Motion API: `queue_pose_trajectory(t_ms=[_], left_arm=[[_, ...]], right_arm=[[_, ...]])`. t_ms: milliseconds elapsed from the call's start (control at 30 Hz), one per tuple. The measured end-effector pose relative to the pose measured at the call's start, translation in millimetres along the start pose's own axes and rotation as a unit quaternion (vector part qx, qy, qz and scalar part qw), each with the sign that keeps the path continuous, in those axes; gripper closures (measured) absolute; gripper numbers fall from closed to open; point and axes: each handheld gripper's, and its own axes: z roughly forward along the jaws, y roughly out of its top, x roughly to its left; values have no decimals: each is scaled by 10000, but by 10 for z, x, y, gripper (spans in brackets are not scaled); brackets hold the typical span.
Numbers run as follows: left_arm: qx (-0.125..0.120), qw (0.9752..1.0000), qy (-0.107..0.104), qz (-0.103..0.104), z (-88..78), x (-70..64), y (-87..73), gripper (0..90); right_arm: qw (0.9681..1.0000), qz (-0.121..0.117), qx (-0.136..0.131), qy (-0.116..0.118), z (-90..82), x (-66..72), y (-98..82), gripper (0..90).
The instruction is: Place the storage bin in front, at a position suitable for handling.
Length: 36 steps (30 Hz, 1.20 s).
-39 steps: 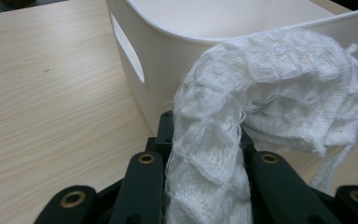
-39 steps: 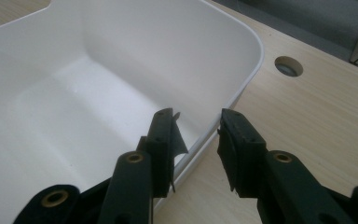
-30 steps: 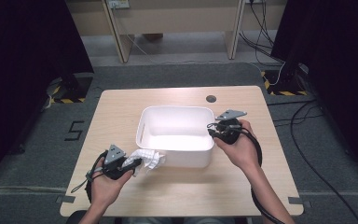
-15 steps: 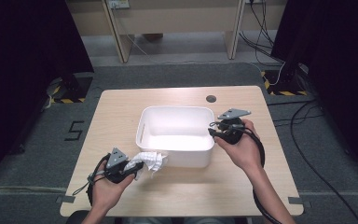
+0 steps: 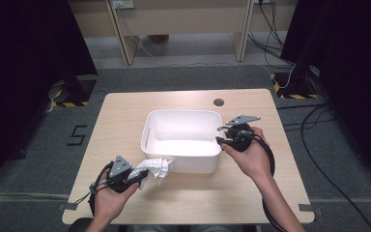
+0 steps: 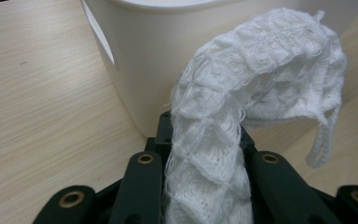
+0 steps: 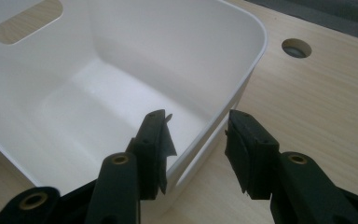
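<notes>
– Left tool point(image 5: 134, 177)?
– Clamped on a white knitted cloth point(image 6: 242, 107), near left on the worktop point(image 5: 121, 116). Cloth drooping right beside the near wall of the white tub point(image 5: 183, 137).
– And the tub?
– Sitting mid worktop, with a slot handle in its left wall.
– Right tool point(image 7: 198, 144)?
– Spread wide, just been opening. One jaw inside the tub, one outside, straddling the right wall without pressing on it.
– Anything else?
– A round hole point(image 5: 218, 102) in the worktop, just beyond the tub's far right corner.

Even overhead light, dark surroundings
</notes>
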Motion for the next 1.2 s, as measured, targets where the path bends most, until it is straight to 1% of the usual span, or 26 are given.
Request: queue_pose_trajectory(t_ms=[133,233,267,367,467,600,700,867,933,1033,1200], left_arm=[[4,10000,3,16,-15,-6,10,724],[-11,10000,21,21,-25,0,8,724],[-15,10000,21,25,-29,1,7,725],[-25,10000,20,27,-48,3,3,724],[-24,10000,10,39,-71,5,4,724],[-32,10000,26,39,-99,13,3,724],[-19,10000,6,38,-106,14,-2,724],[18,10000,-26,56,-116,22,-9,724],[32,10000,-38,58,-116,30,-14,723],[50,10000,-47,32,-111,48,-23,723],[53,9999,-40,78,-126,42,-17,723]], right_arm=[[9999,4,103,29,42,9,2,597],[9997,-100,218,-19,80,11,8,617],[9997,-45,247,-9,86,10,12,620],[9995,-12,319,19,99,7,27,636],[9992,-25,395,-61,109,2,55,655],[9987,-100,468,-188,131,-52,90,693],[9983,-101,506,-256,138,-105,107,722],[9981,-76,528,-301,154,-220,132,763],[9980,-76,537,-312,166,-287,147,778],[9980,-32,534,-325,179,-367,160,799],[9979,-40,512,-403,185,-440,161,820]])
